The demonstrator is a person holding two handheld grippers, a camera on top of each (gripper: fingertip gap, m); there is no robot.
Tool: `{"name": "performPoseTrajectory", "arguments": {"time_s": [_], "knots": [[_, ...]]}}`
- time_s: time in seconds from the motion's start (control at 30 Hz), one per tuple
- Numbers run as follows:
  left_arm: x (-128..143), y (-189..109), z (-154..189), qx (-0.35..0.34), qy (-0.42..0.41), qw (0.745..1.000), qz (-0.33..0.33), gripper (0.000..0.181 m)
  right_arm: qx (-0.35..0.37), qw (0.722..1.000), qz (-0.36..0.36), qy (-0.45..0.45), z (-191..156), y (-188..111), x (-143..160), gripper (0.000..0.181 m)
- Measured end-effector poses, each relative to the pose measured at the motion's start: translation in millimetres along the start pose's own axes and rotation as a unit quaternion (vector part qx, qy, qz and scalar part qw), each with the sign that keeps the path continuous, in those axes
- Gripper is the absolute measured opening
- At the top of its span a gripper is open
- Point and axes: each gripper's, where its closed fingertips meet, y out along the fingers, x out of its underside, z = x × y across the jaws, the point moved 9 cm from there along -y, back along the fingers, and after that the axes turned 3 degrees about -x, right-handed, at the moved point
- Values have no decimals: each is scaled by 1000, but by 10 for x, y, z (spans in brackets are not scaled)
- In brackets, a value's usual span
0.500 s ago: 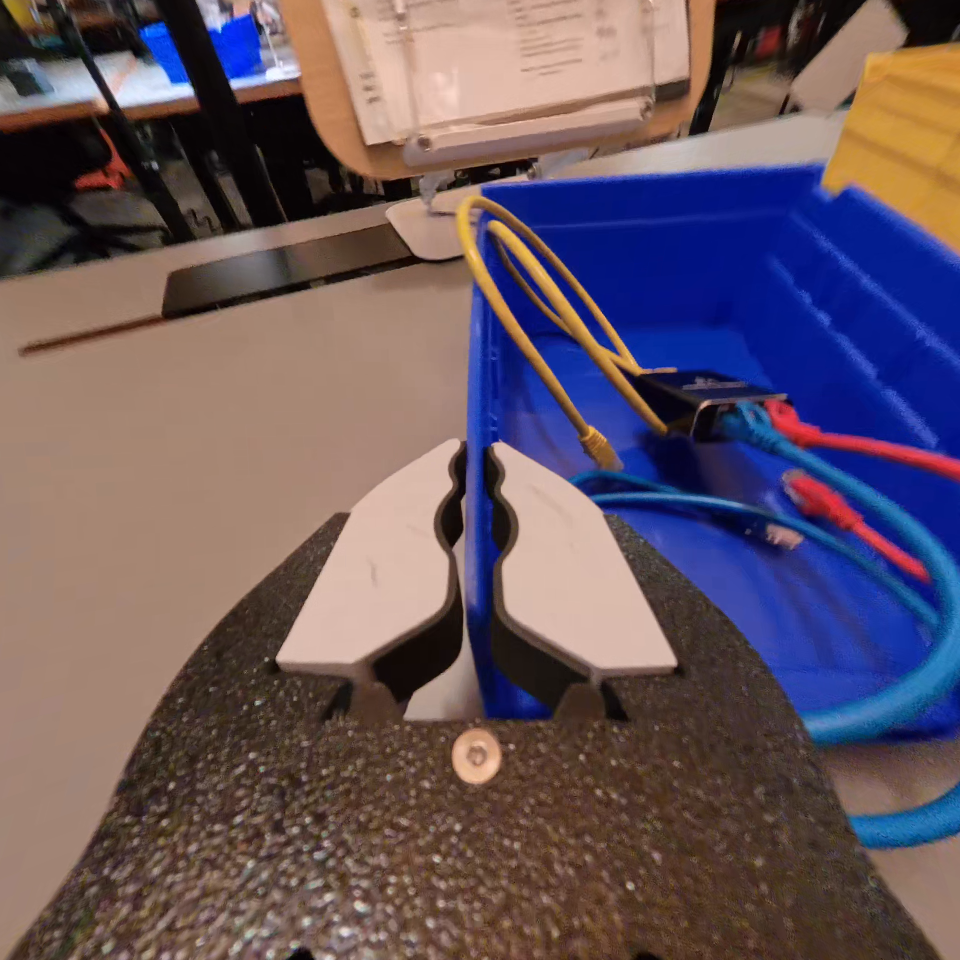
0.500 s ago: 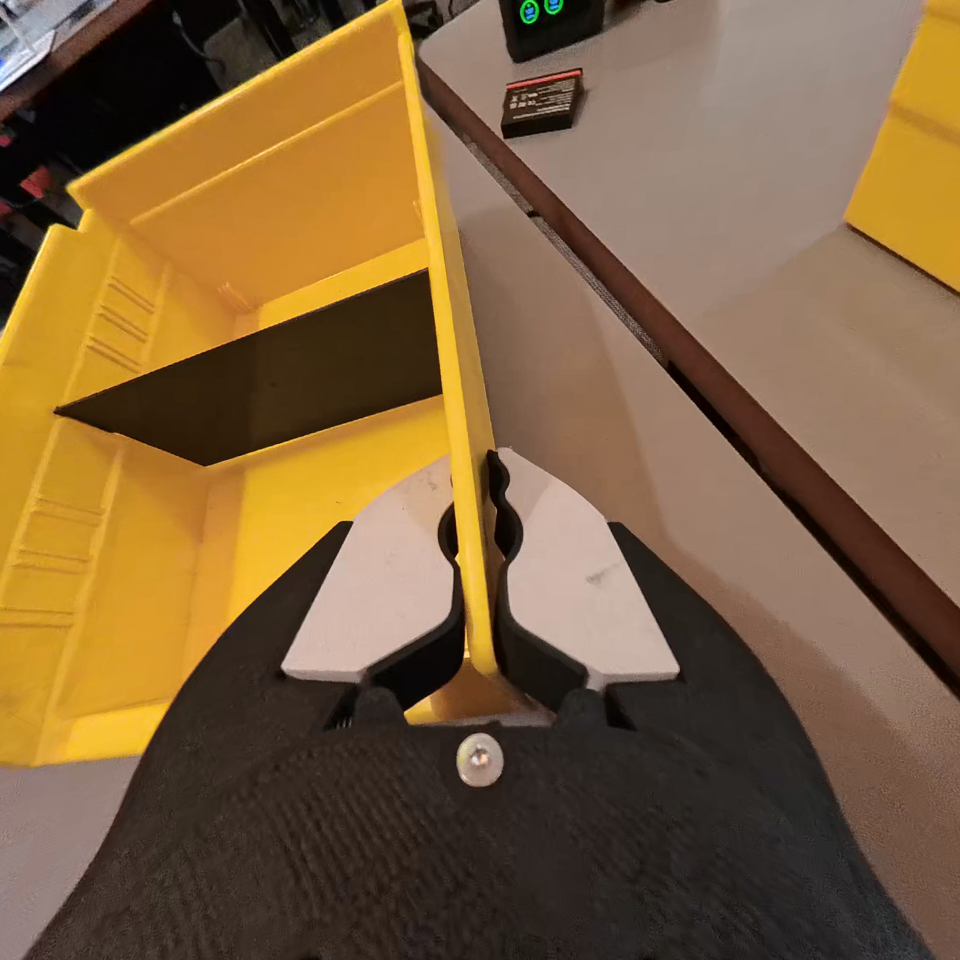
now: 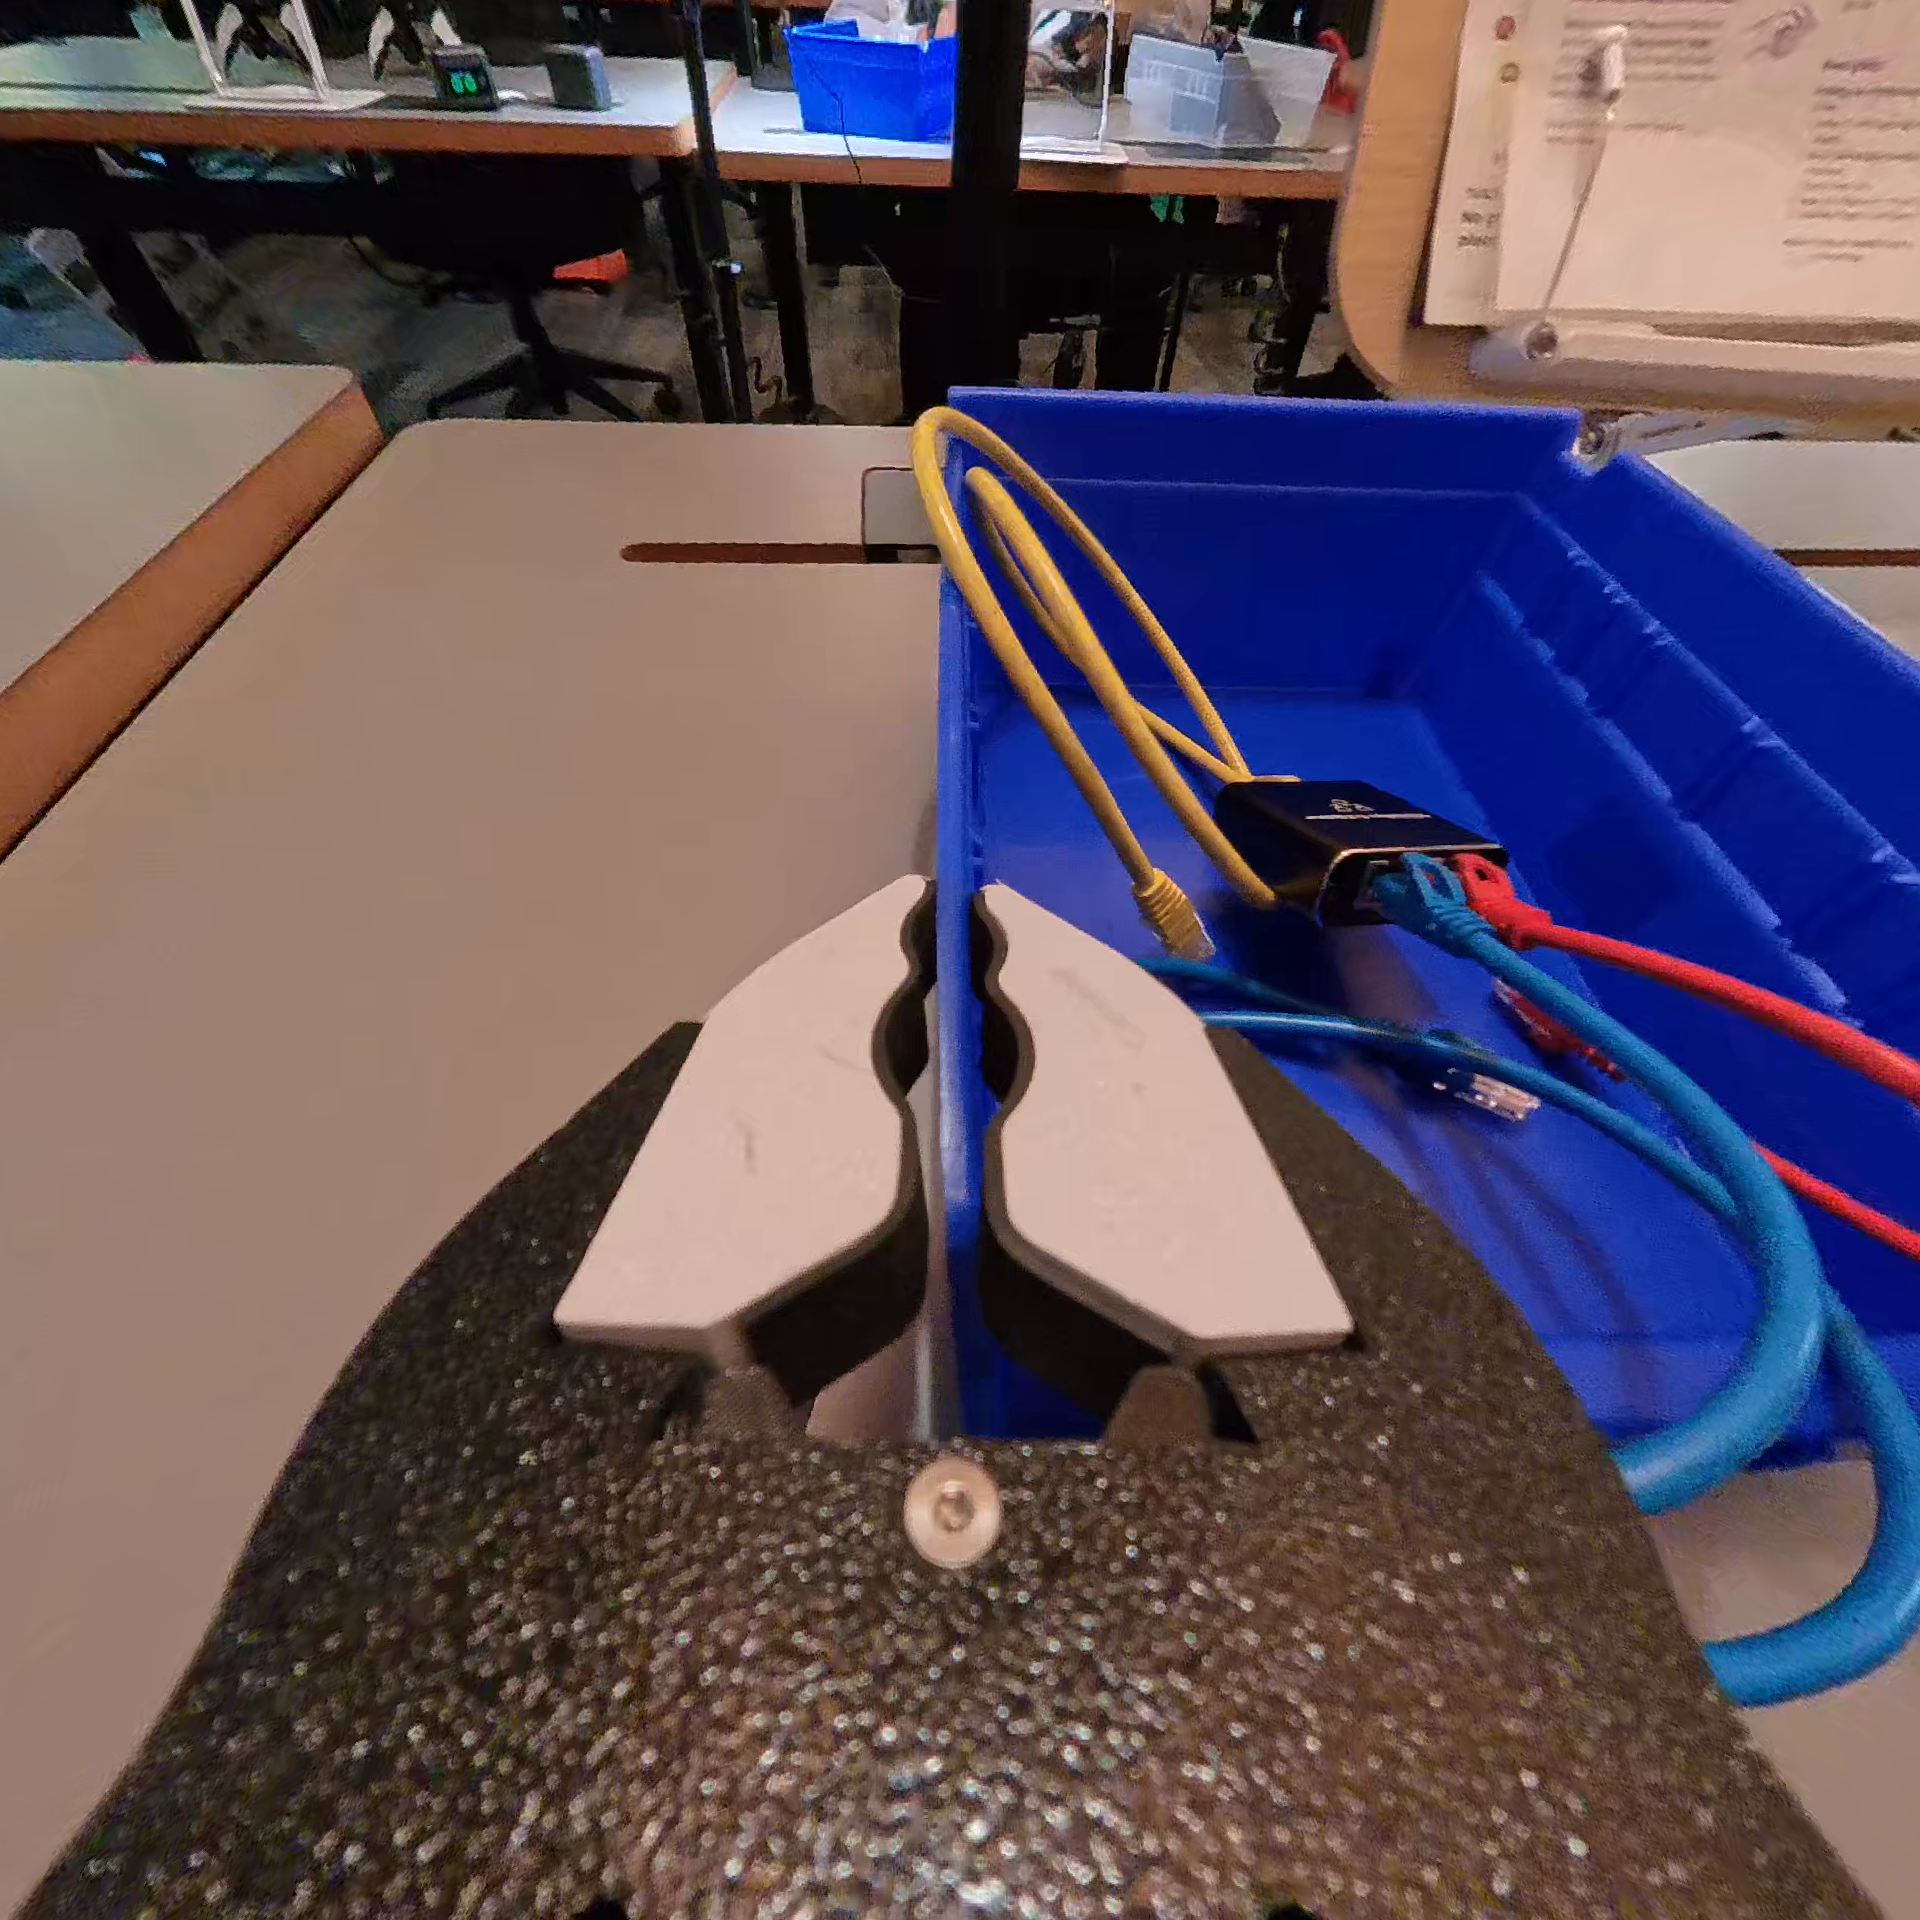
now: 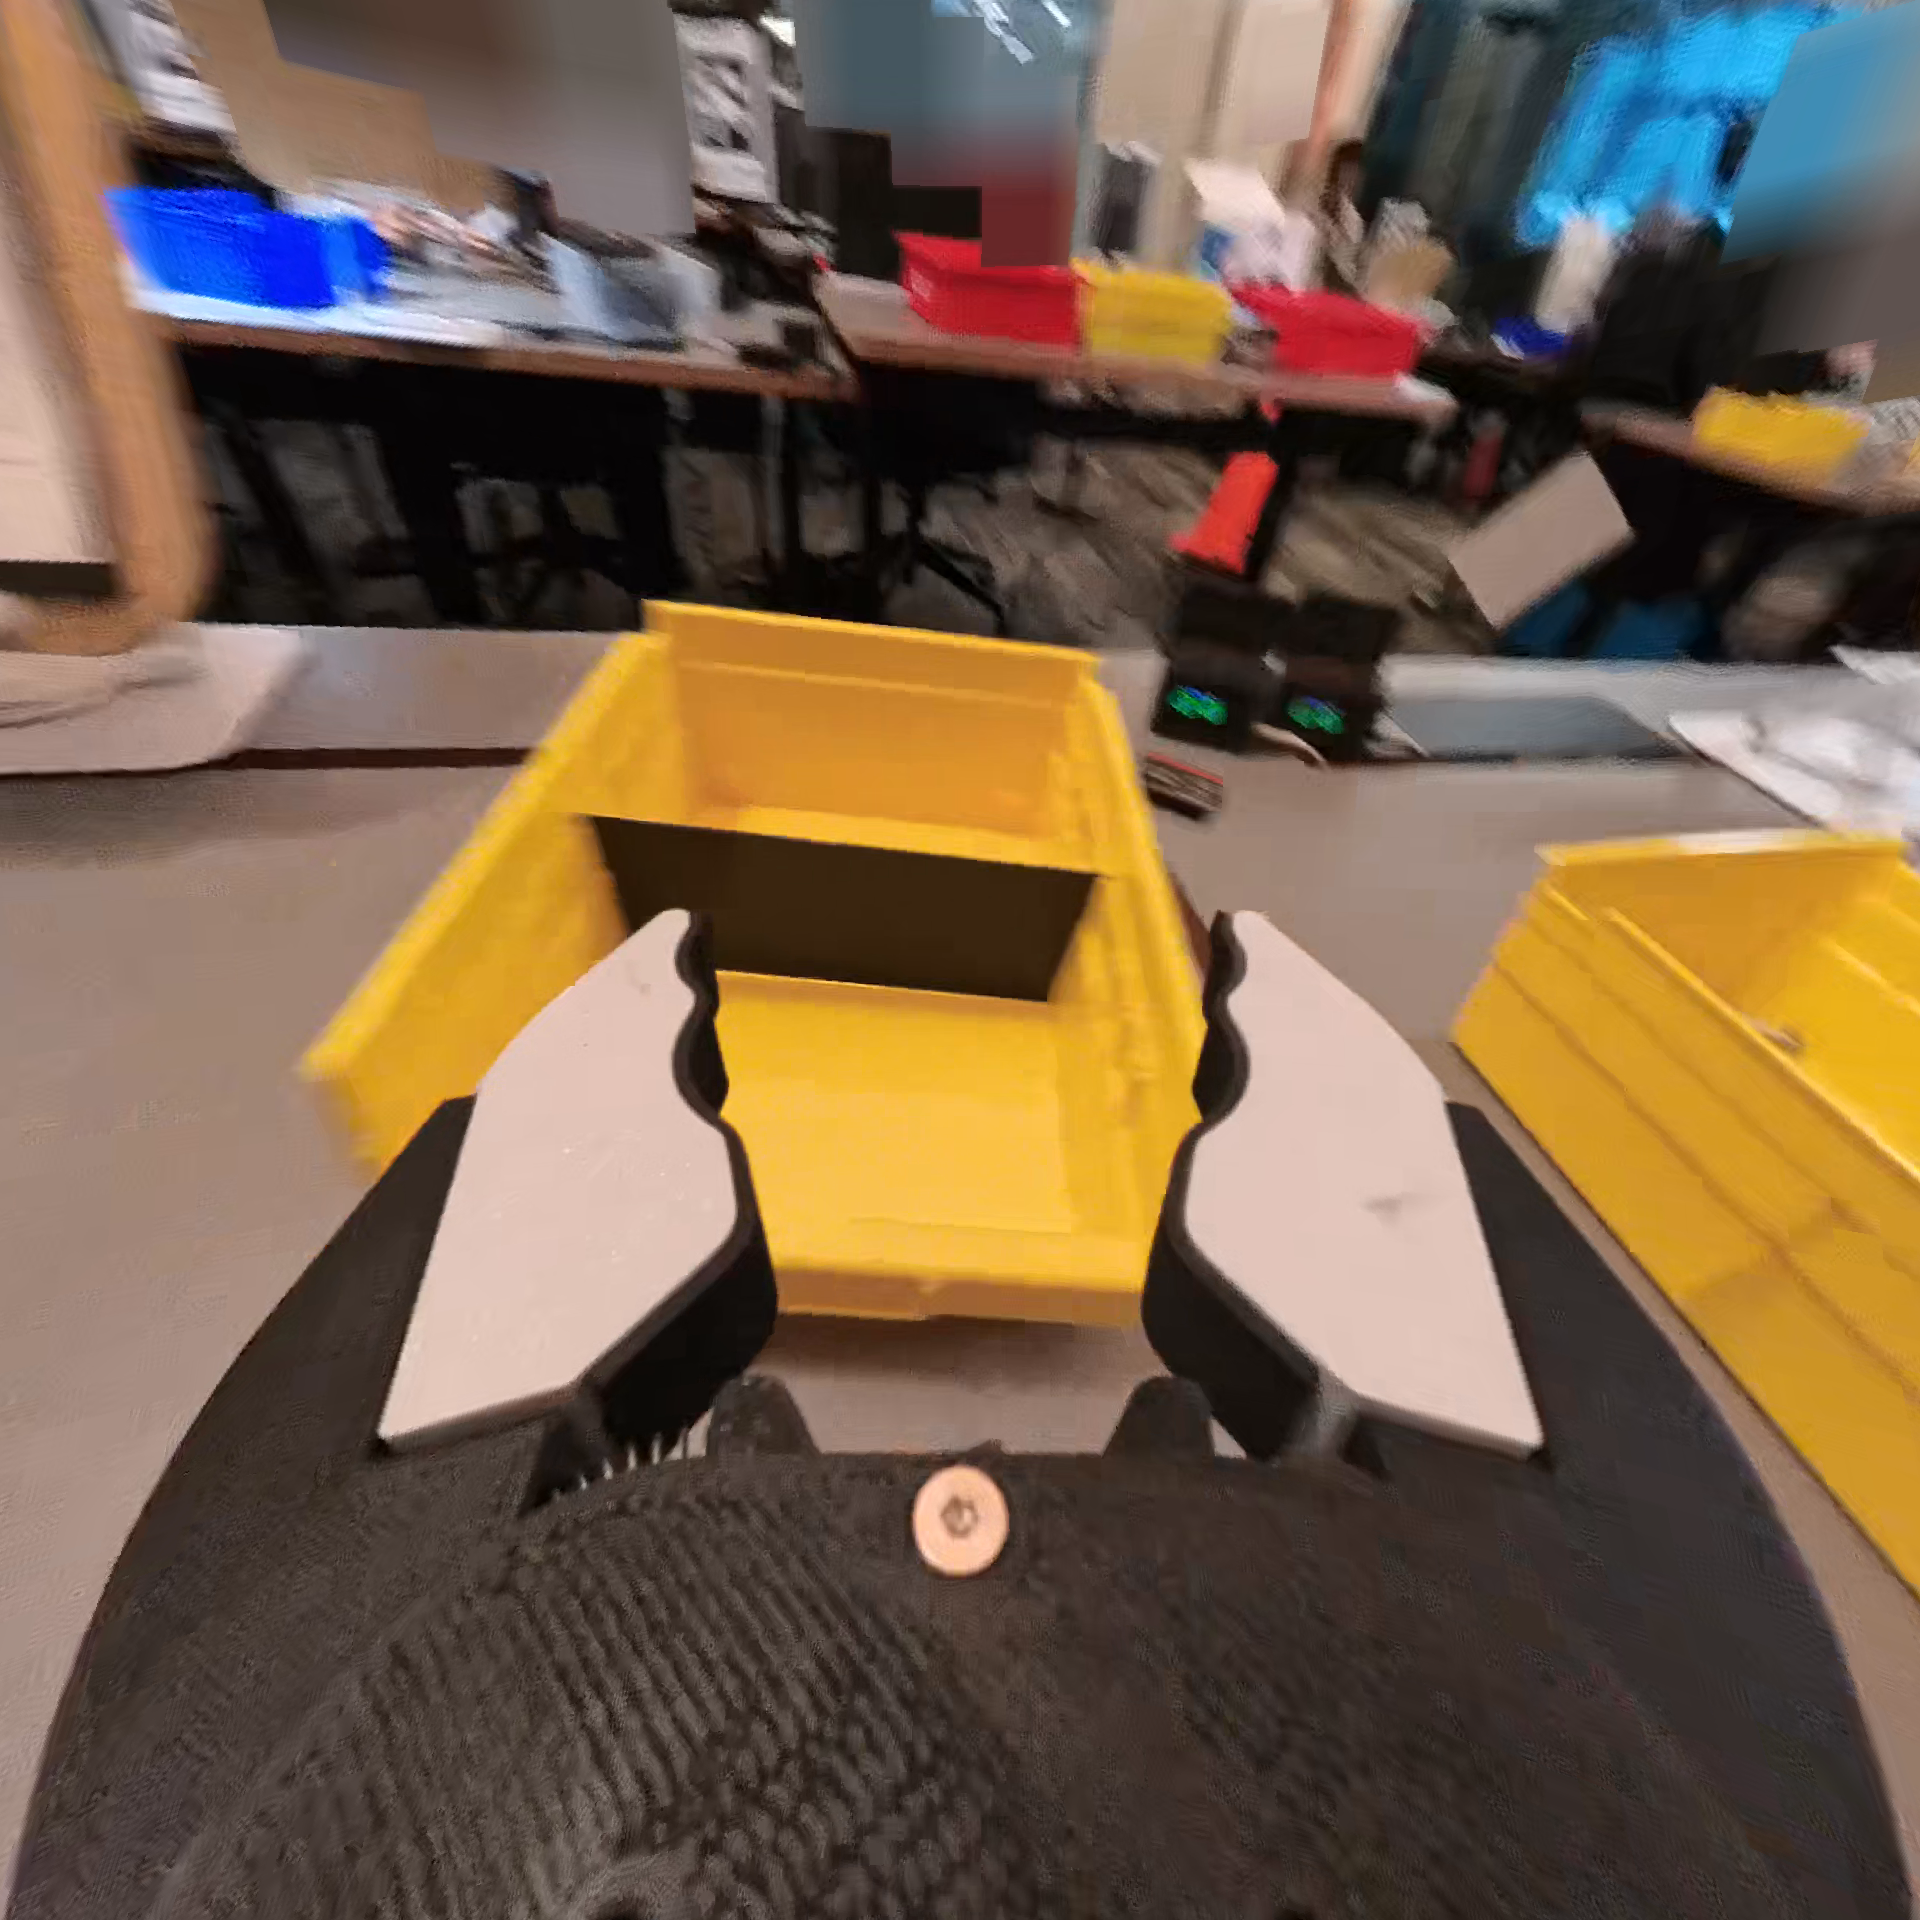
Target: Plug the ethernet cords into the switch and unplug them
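In the left wrist view my left gripper (image 3: 951, 894) is shut on the left wall of a blue bin (image 3: 1714, 727). Inside the bin lies a small black switch (image 3: 1340, 847) with a blue cord (image 3: 1621, 1049) and a red cord (image 3: 1704, 987) plugged into its front and a yellow cord (image 3: 1049, 613) plugged into its back. The loose yellow plug (image 3: 1169, 914), a loose blue plug (image 3: 1481, 1091) and a loose red plug (image 3: 1548, 1029) lie on the bin floor. In the right wrist view my right gripper (image 4: 956, 935) is open and empty, just in front of a yellow bin (image 4: 468, 987) with a black divider (image 4: 842, 904).
A second yellow bin (image 4: 1704, 1060) stands at the right in the right wrist view. Two small black devices with green lights (image 4: 1257, 686) sit behind the yellow bin. A clipboard stand with papers (image 3: 1662, 187) stands behind the blue bin. The grey table (image 3: 468, 831) stretches left of it.
My right gripper has let go of the yellow bin's wall, opened and drawn back to face the bin's front. My left gripper still grips the blue bin wall; its view has swung.
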Motion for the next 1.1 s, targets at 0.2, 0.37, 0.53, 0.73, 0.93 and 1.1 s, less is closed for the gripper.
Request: {"name": "performPoseTrajectory", "arguments": {"time_s": [0.2, 0.37, 0.53, 0.73, 0.93, 1.1], "knots": [[-246, -41, -161, -40, 8, 998, -50, 30, -245, 969, 15, 12, -1282, -247, 126, 87], [-710, -349, 134, -19, 38, 998, -38, 57, -292, 955, -5, -52, -1795, -288, 119, 87], [-862, -131, 752, 92, 74, 977, -175, 71, -352, 934, -20, -54, -2043, -372, 143, 86], [-671, 510, 1215, 82, 82, 929, -352, 73, -394, 917, -18, -59, -2133, -510, 42, 84], [-510, 918, 1293, 2, 126, 889, -441, 70, -420, 906, -4, -57, -2145, -617, -3, 83], [-297, 1078, 1224, -30, 116, 864, -489, 65, -427, 903, 2, -50, -2096, -613, -22, 82]]}}
